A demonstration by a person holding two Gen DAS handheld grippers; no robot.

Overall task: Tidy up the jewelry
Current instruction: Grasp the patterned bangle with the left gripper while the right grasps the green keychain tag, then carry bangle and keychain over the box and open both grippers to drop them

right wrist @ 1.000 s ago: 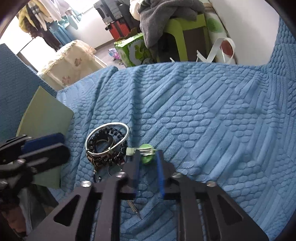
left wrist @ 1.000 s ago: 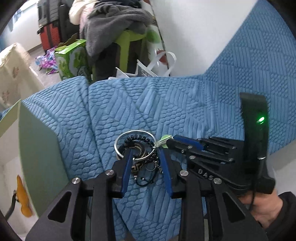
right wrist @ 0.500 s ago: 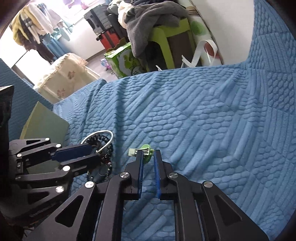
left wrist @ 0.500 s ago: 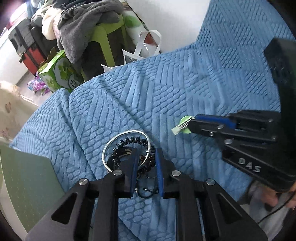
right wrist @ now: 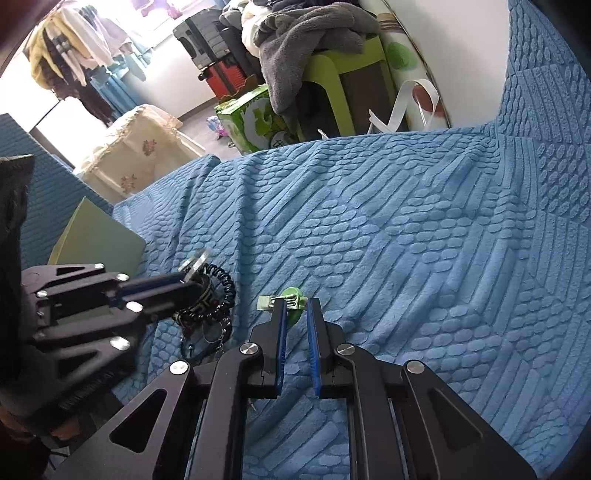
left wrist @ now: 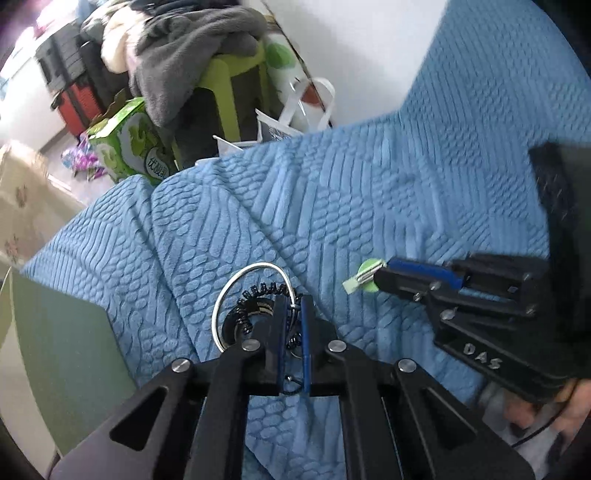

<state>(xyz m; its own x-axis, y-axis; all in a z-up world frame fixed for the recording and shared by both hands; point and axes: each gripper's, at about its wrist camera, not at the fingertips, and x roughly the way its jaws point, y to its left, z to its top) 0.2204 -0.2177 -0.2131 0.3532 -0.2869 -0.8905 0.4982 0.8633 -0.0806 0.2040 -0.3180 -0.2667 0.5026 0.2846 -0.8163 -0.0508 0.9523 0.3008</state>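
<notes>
Where the left tongs [left wrist: 291, 301] have just been closing, their blue pads now clamp the bangle bundle [left wrist: 255, 306]: a silver ring with a black beaded coil and a patterned band, lying on the blue quilted bed cover [left wrist: 369, 206]. Loose black cord trails under the pads toward 6 o'clock. In the left wrist view the right tongs [left wrist: 380, 278] sit at 3 o'clock of the bundle, well apart from it. Right tongs [right wrist: 295, 306]: jaws drawn nearly together, gripping the green hair clip [right wrist: 286, 301] at the tips. Green box flap [left wrist: 55, 350] at 9 o'clock, near the bundle. Far off at 12 o'clock: green stool [right wrist: 343, 70] under a grey blanket [right wrist: 306, 33]
</notes>
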